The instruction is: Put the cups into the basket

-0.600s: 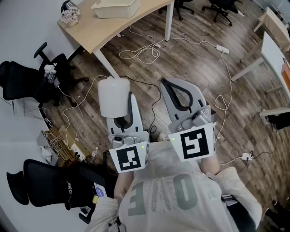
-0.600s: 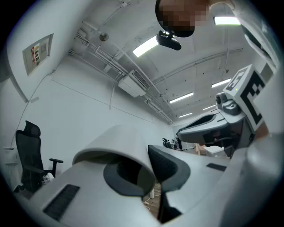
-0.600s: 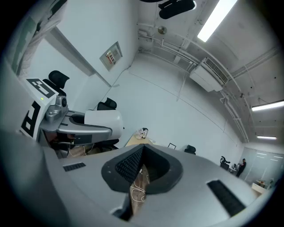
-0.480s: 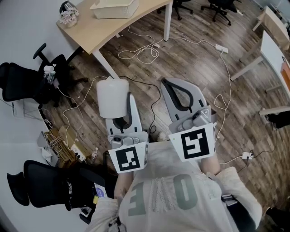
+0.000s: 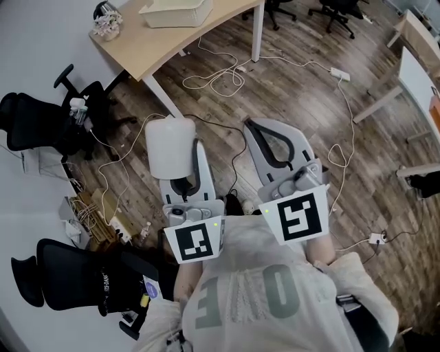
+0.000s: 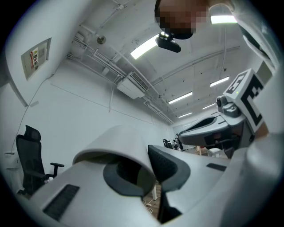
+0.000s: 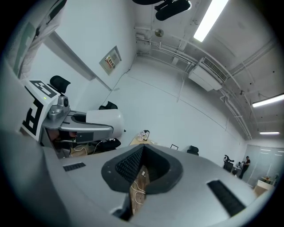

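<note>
The wood-grain floor (image 5: 309,89) fills most of the head view below you. A light wooden desk (image 5: 172,41) crosses the top of the frame from the upper left, on white legs. Your pale printed shirt (image 5: 261,295) takes up the bottom centre. Black office chairs stand along the left edge, one at mid-left (image 5: 41,127) and another at lower left (image 5: 75,278).

Your two grippers are side by side in the middle of the frame, just above your chest, both pointing toward the top. The left gripper (image 5: 187,152) is clamped on the wall of a white cup (image 5: 170,146). In the left gripper view one jaw reaches into the cup's mouth and the other presses its ribbed pad against the outside. The cup lies with its mouth toward the gripper body and its base toward the desk, held in the air above the floor, left of centre.

The right gripper (image 5: 249,124) carries nothing. Its jaws are together at the tips, and the right gripper view shows only floor through the loop they form.

The cream basket (image 5: 175,12) sits on the desk at the top edge, well apart from the cup. White cables (image 5: 220,79) loop across the floor between the desk and the grippers. A small bunch of flowers (image 5: 106,24) stands on the desk's left end.
</note>
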### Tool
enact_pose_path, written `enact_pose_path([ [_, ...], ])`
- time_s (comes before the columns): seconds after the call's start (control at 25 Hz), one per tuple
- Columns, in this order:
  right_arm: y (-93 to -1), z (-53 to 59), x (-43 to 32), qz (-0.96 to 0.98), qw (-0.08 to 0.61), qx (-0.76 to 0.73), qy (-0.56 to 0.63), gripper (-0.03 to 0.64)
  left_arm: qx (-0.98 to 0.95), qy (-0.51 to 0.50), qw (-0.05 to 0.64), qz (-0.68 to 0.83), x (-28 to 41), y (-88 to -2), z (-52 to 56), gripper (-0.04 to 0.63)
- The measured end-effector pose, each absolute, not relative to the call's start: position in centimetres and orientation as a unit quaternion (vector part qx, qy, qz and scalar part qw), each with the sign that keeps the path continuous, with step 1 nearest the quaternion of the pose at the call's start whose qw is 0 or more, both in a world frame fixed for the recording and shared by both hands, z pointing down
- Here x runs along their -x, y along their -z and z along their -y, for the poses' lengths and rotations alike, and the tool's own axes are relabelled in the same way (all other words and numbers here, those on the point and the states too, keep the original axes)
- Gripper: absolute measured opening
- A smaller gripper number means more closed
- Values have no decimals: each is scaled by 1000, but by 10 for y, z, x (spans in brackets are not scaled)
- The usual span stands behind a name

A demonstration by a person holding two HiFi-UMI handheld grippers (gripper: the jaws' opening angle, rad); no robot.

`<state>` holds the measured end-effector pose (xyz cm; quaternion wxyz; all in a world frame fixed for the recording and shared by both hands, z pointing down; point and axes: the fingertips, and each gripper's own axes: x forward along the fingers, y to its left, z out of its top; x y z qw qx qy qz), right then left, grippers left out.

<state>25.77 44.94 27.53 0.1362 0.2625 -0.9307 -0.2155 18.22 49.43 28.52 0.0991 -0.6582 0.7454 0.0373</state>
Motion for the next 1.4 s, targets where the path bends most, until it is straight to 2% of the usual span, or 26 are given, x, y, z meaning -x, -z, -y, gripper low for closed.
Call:
enact_pose_path([
  [0.4,-283,-451,-243,936,134,-241,217,-3,630,-34,115,-767,-157,-274,-505,48],
  [0.72,-301,-433,-236,937,149,-244,199,-3,613,-49,95,-782,-129,-280,-489,48],
  [1.12,-310,-354,-208,930,166,-270,189,-3,648,-52,89,-755,-100,-288,-396,48],
  [1.4,-303,-264,-141,920,189,-274,205,-3,663,-44,85,-743,-44,-282,-303,48],
])
